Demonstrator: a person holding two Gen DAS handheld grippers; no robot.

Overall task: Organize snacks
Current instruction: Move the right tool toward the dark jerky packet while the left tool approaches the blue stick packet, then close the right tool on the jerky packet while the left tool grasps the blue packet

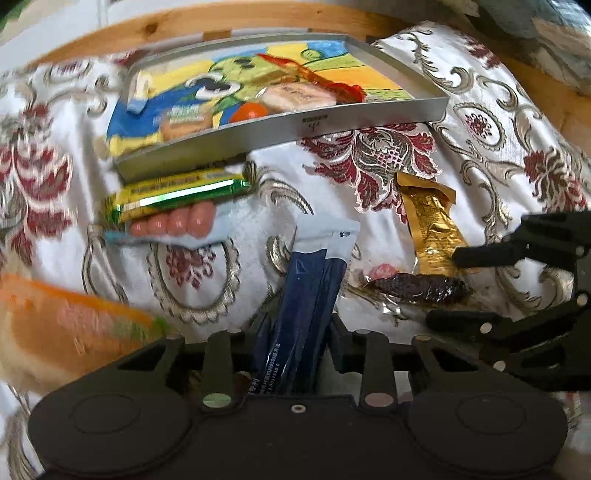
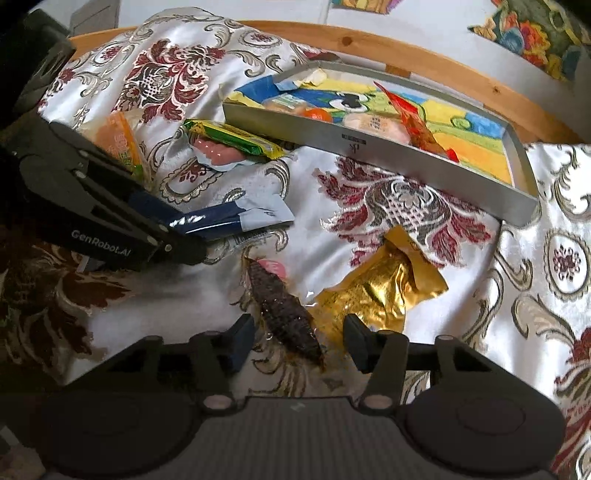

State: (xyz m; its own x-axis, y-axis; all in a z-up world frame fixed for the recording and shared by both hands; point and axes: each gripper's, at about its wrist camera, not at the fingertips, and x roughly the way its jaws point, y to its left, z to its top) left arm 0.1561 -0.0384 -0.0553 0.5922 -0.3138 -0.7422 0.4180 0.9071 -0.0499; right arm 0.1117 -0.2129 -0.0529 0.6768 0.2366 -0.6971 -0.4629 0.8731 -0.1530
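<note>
Left wrist view: the left hand-held gripper (image 1: pixel 295 332) is closed on a dark blue sachet (image 1: pixel 314 280), whose pale torn-looking top sticks out ahead of the fingers above the patterned cloth (image 1: pixel 491 122) that covers the bed. Beyond it, toward the wooden far edge (image 1: pixel 221 22), sits a shallow grey tray (image 1: pixel 332 122) with a cartoon picture on its floor; several snacks lie in it, among them a round orange one (image 1: pixel 249 110) and a long red packet (image 1: pixel 314 77). Just in front of the tray's near wall lie a green-and-yellow bar (image 1: pixel 177 194) and a pack of small pink sausages (image 1: pixel 177 221), touching each other. An orange packet (image 1: pixel 70 325) lies blurred at the left side. To the right are a gold packet (image 1: pixel 432 225) and a dark dried snack in clear wrap (image 1: pixel 417 286), with the right hand-held gripper (image 1: pixel 447 286) spread over them.

Right wrist view: the right hand-held gripper (image 2: pixel 299 336) stands wide open, holding nothing, its fingers on either side of the dark dried snack in clear wrap (image 2: pixel 284 314). The gold packet (image 2: pixel 376 291) lies just beside it on the right. The left hand-held gripper (image 2: pixel 192 240) comes in from the left, clamped on the dark blue sachet (image 2: pixel 207 221). The grey tray (image 2: pixel 406 166) lies near the far edge.
</note>
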